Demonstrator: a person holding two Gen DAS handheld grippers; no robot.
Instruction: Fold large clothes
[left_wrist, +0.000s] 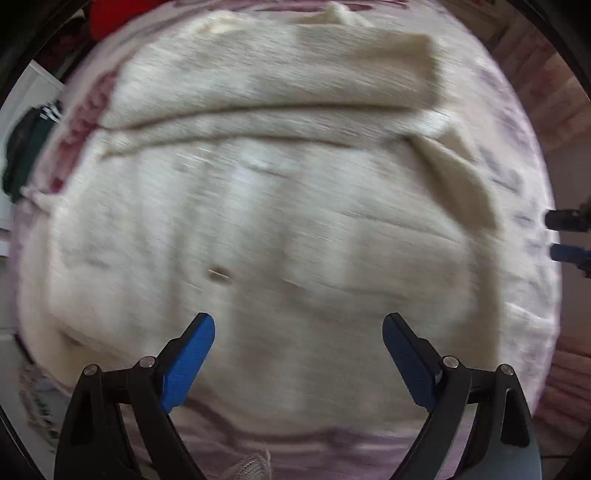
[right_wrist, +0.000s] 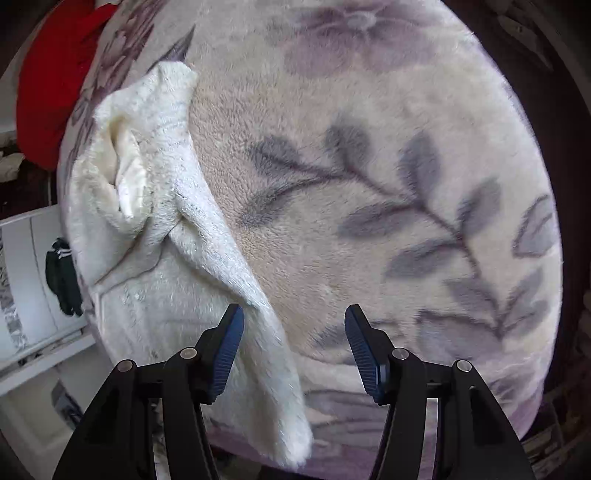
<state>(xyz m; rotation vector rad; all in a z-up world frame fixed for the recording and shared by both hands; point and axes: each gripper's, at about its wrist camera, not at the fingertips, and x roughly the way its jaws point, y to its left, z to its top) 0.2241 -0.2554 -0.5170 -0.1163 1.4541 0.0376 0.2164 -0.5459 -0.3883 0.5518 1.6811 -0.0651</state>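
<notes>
A cream fluffy garment (left_wrist: 258, 206) lies spread on a floral blanket, with a sleeve folded across its far part. The left wrist view is motion-blurred. My left gripper (left_wrist: 299, 325) is open and empty above the garment's near part. In the right wrist view the same garment (right_wrist: 155, 258) lies at the left, its neck opening showing a satin lining (right_wrist: 127, 177). One edge of it runs down under my right gripper (right_wrist: 293, 314), which is open and empty, its left finger (right_wrist: 227, 350) over that edge. The right gripper's fingertips also show at the right edge of the left wrist view (left_wrist: 567, 236).
The lilac floral fleece blanket (right_wrist: 369, 184) covers the bed. A red cloth (right_wrist: 55, 85) lies at the far left corner. A dark garment (right_wrist: 62, 277) hangs on white furniture (right_wrist: 29, 295) beside the bed. Floor shows at the right in the left wrist view (left_wrist: 569, 129).
</notes>
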